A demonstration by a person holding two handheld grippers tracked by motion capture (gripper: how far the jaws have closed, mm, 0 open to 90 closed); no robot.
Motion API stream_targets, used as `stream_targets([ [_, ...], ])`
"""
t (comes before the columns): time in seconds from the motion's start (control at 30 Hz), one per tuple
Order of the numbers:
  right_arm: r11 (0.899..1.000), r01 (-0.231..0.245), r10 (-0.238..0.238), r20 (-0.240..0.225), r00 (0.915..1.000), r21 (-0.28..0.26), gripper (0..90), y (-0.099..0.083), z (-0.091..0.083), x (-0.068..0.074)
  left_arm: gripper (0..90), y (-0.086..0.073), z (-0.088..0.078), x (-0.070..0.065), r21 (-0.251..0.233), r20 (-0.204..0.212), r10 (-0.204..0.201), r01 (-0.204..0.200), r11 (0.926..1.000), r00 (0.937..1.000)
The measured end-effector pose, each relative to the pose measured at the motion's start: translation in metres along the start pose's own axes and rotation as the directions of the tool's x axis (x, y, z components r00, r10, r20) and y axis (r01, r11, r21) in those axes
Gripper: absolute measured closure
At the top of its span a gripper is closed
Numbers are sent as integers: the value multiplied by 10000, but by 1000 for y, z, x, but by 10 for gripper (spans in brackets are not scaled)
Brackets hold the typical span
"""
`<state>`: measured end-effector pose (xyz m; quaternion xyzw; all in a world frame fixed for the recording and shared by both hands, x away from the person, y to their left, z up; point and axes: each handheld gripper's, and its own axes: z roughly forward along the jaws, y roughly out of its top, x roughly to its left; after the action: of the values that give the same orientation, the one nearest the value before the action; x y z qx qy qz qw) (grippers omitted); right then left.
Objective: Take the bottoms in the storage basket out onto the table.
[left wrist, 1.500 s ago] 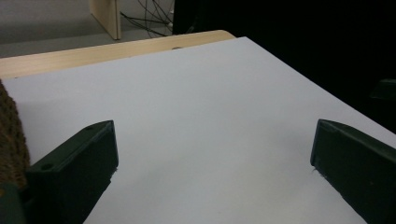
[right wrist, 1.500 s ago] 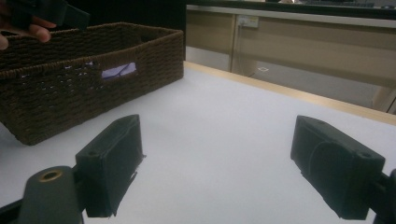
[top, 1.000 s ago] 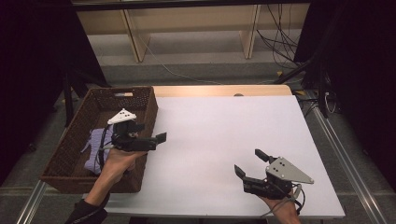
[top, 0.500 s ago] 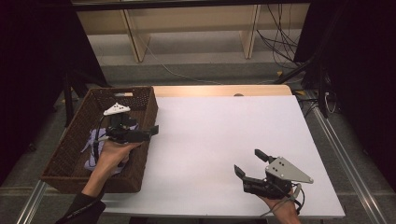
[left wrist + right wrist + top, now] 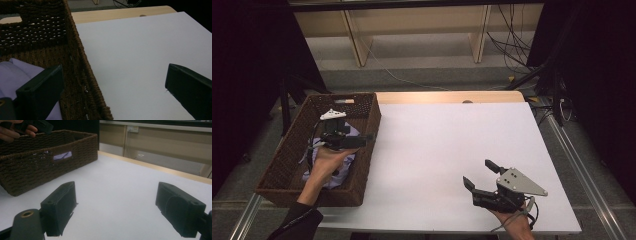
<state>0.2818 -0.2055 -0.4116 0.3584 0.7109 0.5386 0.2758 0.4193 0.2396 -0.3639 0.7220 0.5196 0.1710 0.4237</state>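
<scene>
A brown wicker basket [image 5: 364, 150] stands at the table's left side with a lavender cloth [image 5: 339, 167] lying in it. My left gripper [image 5: 362, 137] hovers open over the basket's right half, jaws pointing right. In the left gripper view [image 5: 112, 97] one jaw hangs over the cloth [image 5: 15, 72] and the other over the white table, with the basket wall [image 5: 80, 70] between them. My right gripper [image 5: 478, 174] rests low at the table's front right, open and holding nothing. In the right gripper view [image 5: 120, 212] it faces the basket [image 5: 50, 167] across bare table.
The white tabletop [image 5: 452, 145] stretches between the basket and the right gripper, with a wooden strip [image 5: 447, 96] along its far edge. Behind the table are wooden shelf legs and cables on the floor [image 5: 512, 40]. Metal rails [image 5: 577, 165] run along the table's right side.
My left gripper has moved left and away from the person, from above the basket's right rim to over its inside. The right gripper has stayed put.
</scene>
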Motion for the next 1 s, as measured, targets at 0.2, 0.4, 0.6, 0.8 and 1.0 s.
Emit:
stream_targets([
  [0.2,10000,22,-22,-21,10000,36,176,0,0,0,17,0,-5,16,-4,-420,-144,144,9999,9990],
  [0.4,9999,43,-43,-24,10000,144,176,0,1,0,18,-2,-10,35,119,-737,-489,499,9987,9961],
  [0.6,9999,80,-80,-56,10000,64,176,0,1,1,18,-6,-8,47,410,-977,-657,700,9967,9931],
  [0.8,10000,46,-45,-49,10000,53,176,0,0,1,18,-8,-8,56,660,-1213,-690,774,9948,9902],
  [1.0,10000,37,-36,-64,10000,93,176,-1,1,1,18,-9,-7,66,993,-1405,-668,812,9917,9878],
])
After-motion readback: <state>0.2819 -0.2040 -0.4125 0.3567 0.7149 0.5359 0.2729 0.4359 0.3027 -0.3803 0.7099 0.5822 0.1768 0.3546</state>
